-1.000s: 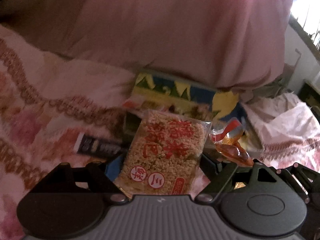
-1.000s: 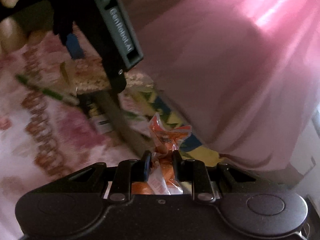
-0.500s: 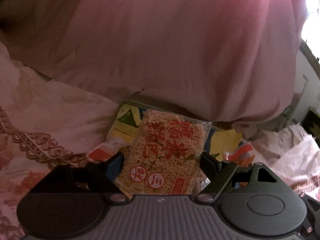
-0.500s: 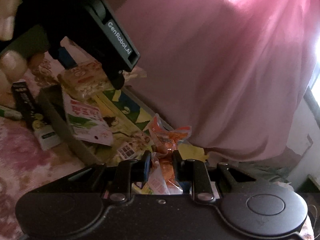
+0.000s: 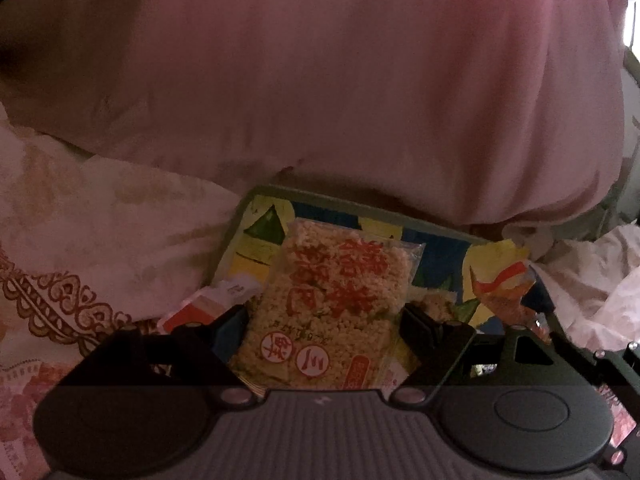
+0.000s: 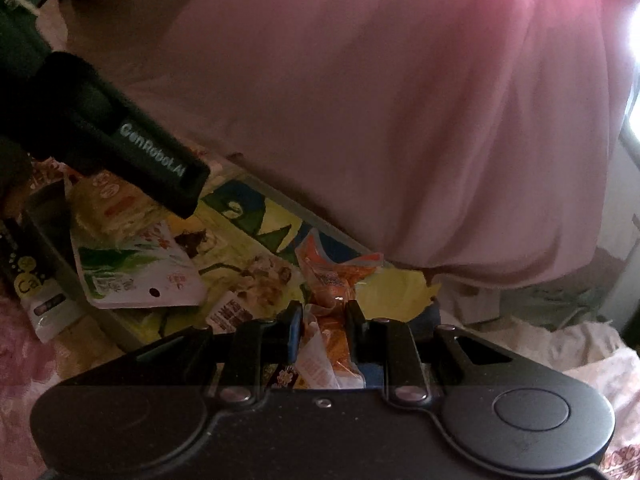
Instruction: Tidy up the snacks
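Both hands loaded, over the tray (image 5: 256,196) now. My left gripper (image 5: 324,316) has its jaws wide, clamped across the rice cracker pack (image 5: 332,312); pads press its two side edges, pack flat and facing up at me. My right gripper (image 6: 320,320) is nearly closed, pinching the small orange snack packet (image 6: 328,280) by its near end, far end sticking up and forward.

Tray sits against the pink quilt (image 5: 320,80) at the far side, on the floral bedsheet (image 5: 80,240). In the right view it already holds a green-and-white pouch (image 6: 136,272) on the left, with some more wrappers around it. A dark tube (image 6: 28,280) lies outside the tray's left wall.

How I'd do the drop:
- lower until each pack is just above the tray floor, then let go; a high release would likely let the cracker pack slide under the quilt edge
- cracker pack goes to bare floor, centre-far; orange packet to the right part
- release one at a time, left first, it's the bigger footprint
- keep the hands apart; my left one's body crosses the top left of the right view

Pose: both grippers tilted downward toward the tray, left steeper, right just beside it.
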Demonstrator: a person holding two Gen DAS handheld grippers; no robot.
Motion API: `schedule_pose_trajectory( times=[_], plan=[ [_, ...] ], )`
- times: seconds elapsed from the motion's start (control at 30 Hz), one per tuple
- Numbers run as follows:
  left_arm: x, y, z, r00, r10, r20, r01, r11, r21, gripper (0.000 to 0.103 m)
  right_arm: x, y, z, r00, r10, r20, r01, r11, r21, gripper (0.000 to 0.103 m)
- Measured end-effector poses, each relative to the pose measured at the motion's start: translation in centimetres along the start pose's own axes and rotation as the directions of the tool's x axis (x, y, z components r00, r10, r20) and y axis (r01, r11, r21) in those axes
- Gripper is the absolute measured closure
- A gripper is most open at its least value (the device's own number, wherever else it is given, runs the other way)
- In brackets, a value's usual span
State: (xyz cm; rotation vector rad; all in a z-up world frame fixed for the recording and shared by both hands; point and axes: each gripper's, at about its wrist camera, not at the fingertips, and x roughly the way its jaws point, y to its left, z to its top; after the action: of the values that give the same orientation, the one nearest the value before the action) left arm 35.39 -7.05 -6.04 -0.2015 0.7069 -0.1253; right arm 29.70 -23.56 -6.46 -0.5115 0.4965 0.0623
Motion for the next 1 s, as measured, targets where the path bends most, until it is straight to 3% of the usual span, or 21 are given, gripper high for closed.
schedule_pose_trajectory(
  times=[0.37, 0.47, 0.73, 1.0],
  plan=[
    [0.3, -1.7, -1.0, 0.999, 0.027, -0.017, -0.025, 0.993, 0.117, 0.018, 0.1, 0.8, -0.7, 1.000, 0.013, -0.017, -0.014, 0.999, -0.050, 0.081],
    [0.4, -2.3, -1.4, 0.999, 0.038, -0.017, -0.035, 0.988, 0.152, 0.017, 0.1, 0.7, -0.6, 1.000, 0.018, -0.020, -0.020, 0.998, -0.054, 0.077],
    [0.1, -2.3, -1.3, 0.999, -0.009, -0.049, 0.015, 0.992, 0.123, 0.014, -0.1, 0.5, -0.6, 1.000, 0.017, -0.020, -0.018, 0.999, -0.043, 0.061],
    [-1.8, -0.6, 0.1, 0.999, -0.022, -0.031, 0.022, 1.000, 0.000, 0.008, -2.4, -2.7, 0.8, 1.000, -0.003, 0.015, 0.001, 0.992, 0.123, 0.033]
  ],
)
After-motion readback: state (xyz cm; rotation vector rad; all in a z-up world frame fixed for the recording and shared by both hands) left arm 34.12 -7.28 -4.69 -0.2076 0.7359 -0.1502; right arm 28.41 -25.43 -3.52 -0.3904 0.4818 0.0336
